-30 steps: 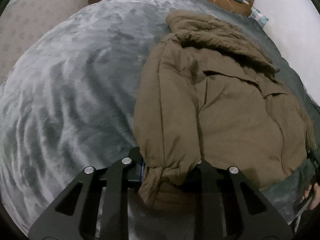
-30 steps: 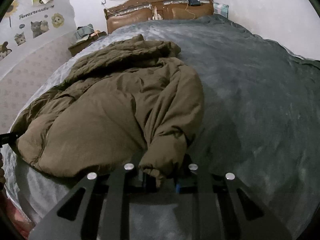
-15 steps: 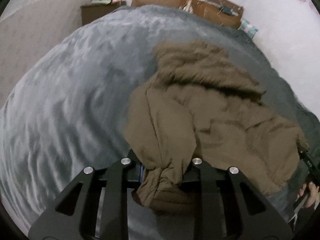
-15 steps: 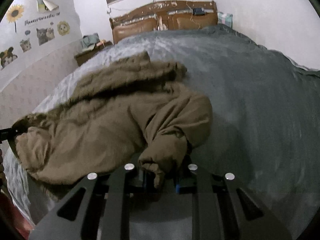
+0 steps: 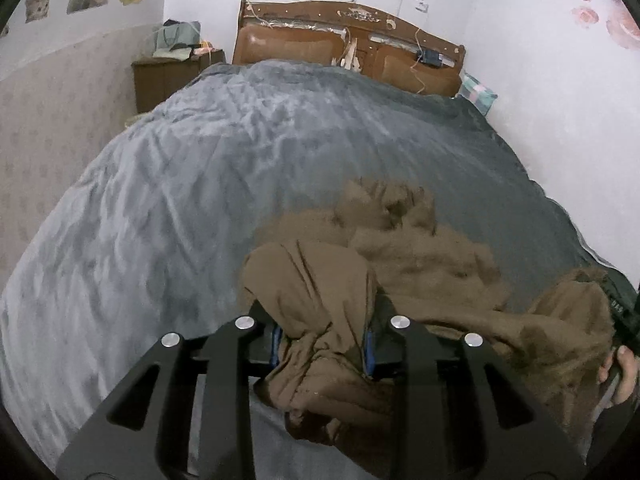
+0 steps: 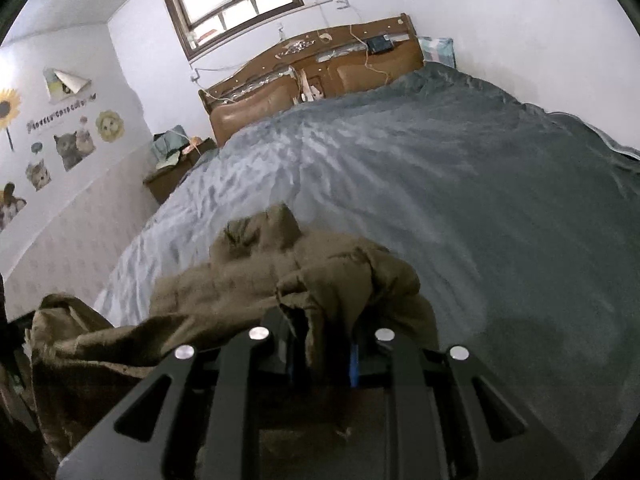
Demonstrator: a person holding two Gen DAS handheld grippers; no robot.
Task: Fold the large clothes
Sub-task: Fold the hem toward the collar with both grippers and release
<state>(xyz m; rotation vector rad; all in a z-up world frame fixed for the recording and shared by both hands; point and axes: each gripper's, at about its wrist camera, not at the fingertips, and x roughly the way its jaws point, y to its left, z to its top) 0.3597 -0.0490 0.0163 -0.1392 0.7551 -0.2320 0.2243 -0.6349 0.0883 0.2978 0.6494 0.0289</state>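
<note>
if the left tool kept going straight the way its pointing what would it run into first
The brown coat itself: the left tool already grips a bunch of it, and more lies heaped just ahead. Beyond that, probably the grey blanket, though depth is hard to judge.

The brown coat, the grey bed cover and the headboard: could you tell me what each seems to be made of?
The brown coat looks like matte woven fabric over padding: it bunches in puffy, soft folds. The grey bed cover seems a plush fleece, with a brushed nap that shows light and dark streaks. The headboard looks like carved varnished wood with glossy brown padded panels, perhaps leather or an imitation.
</note>
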